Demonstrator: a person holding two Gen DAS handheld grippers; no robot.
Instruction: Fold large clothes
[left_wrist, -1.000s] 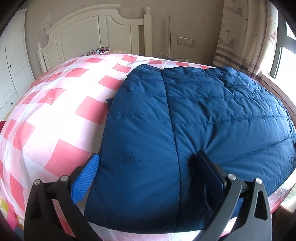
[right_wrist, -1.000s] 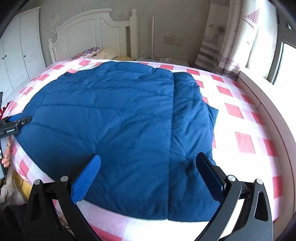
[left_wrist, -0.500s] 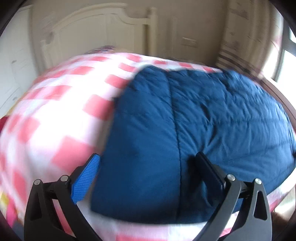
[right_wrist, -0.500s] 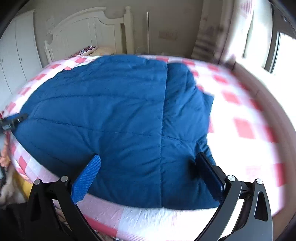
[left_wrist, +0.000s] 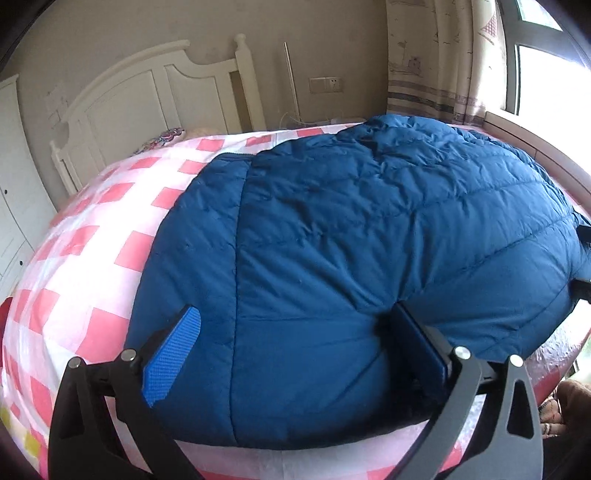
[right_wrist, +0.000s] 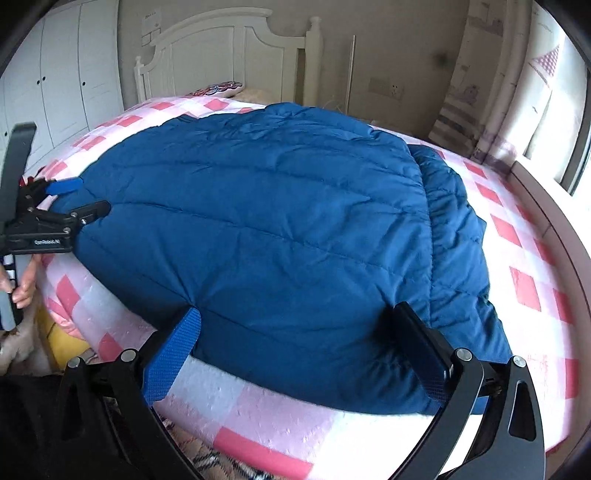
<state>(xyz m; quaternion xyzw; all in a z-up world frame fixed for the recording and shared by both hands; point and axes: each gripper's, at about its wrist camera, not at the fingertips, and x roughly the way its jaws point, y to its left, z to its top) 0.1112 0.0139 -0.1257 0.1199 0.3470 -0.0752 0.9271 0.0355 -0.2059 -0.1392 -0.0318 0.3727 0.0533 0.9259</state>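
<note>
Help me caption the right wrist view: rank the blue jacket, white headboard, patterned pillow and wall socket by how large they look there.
1. blue jacket
2. white headboard
3. patterned pillow
4. wall socket; it looks close to the pillow in size, so this order is unsure.

jackets: one blue quilted jacket (left_wrist: 351, 240) | beds: one bed (left_wrist: 92, 258) | headboards: one white headboard (left_wrist: 155, 99) | grippers: two, left gripper (left_wrist: 295, 332), right gripper (right_wrist: 295, 332) | wall sockets: one wall socket (left_wrist: 325, 85)

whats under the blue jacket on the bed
The blue jacket lies on a pink-and-white checked sheet, visible all around its edges. Whatever sits directly beneath the jacket, or inside its folds, is covered.
</note>
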